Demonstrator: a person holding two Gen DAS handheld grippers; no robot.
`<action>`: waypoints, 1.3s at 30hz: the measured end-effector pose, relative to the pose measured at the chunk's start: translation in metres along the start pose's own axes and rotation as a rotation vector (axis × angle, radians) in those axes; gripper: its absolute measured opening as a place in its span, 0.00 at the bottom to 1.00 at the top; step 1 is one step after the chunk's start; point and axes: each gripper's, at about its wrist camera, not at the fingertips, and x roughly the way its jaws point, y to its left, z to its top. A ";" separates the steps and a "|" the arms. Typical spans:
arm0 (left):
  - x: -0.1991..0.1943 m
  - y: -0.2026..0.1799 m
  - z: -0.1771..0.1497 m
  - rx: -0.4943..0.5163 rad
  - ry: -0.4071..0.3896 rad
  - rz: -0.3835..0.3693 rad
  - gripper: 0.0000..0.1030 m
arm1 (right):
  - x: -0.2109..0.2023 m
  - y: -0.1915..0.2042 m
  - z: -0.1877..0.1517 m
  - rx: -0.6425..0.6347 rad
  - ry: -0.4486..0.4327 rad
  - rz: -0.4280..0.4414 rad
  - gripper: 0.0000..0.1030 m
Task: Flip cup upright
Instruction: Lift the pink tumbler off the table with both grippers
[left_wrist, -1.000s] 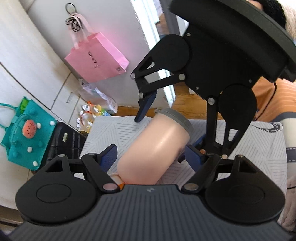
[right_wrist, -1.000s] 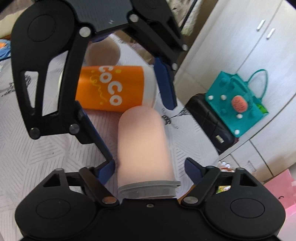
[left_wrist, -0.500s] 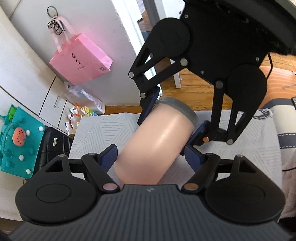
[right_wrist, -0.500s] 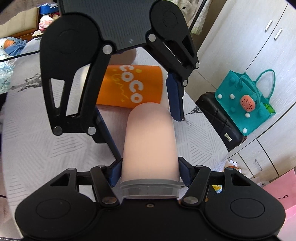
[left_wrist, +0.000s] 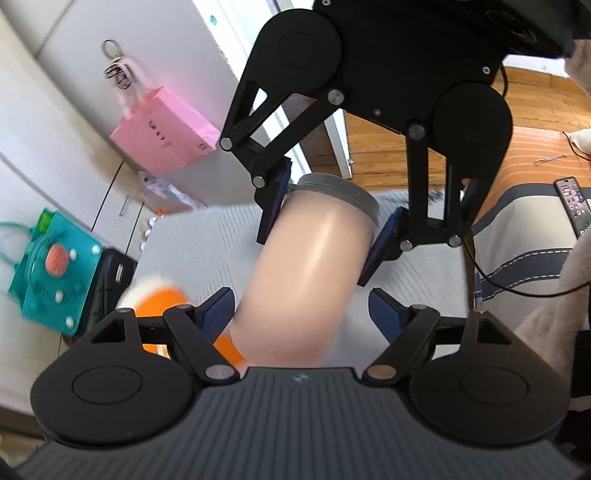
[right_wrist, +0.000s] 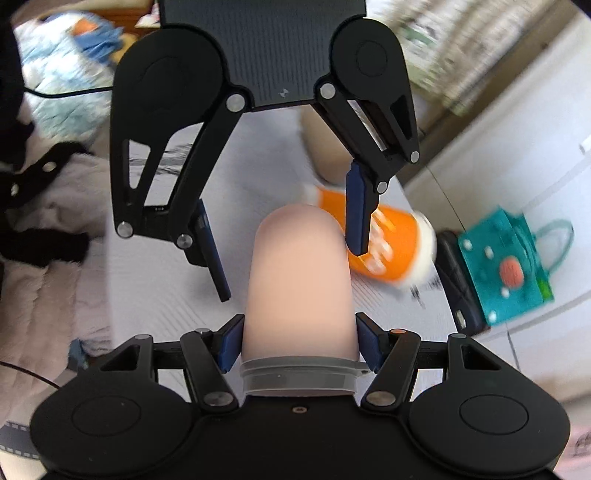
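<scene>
A peach-pink cup (left_wrist: 310, 273) with a grey rim is held off the white patterned cloth (left_wrist: 207, 251). In the right wrist view my right gripper (right_wrist: 299, 343) is shut on the pink cup (right_wrist: 299, 280) near its grey rim (right_wrist: 299, 376), which faces the camera. In the left wrist view my left gripper (left_wrist: 299, 314) is open, its blue pads (left_wrist: 218, 314) spread on either side of the cup's closed end without touching it. The right gripper (left_wrist: 325, 218) shows there too, clamping the cup below the rim. The left gripper (right_wrist: 284, 229) also appears open in the right wrist view.
An orange cup (right_wrist: 391, 243) with white lettering lies on its side on the cloth; it also shows in the left wrist view (left_wrist: 162, 295). A teal bag (right_wrist: 509, 266), a black case (right_wrist: 458, 284), a pink bag (left_wrist: 166, 136) and a phone (left_wrist: 572, 203) are nearby.
My right gripper closed on the pink cup and lifted it off the cloth. The left gripper stayed open around its closed end. Both views have swung, so the orange cup looks shifted.
</scene>
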 end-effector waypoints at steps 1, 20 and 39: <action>-0.005 -0.004 -0.007 -0.010 0.001 0.007 0.77 | 0.000 0.007 0.009 -0.028 0.000 0.009 0.66; -0.056 -0.006 -0.141 -0.371 -0.017 0.054 0.70 | 0.054 0.057 0.148 -0.379 0.053 0.170 0.66; -0.065 -0.013 -0.195 -0.574 -0.210 0.031 0.59 | 0.054 0.051 0.154 -0.347 0.030 0.204 0.74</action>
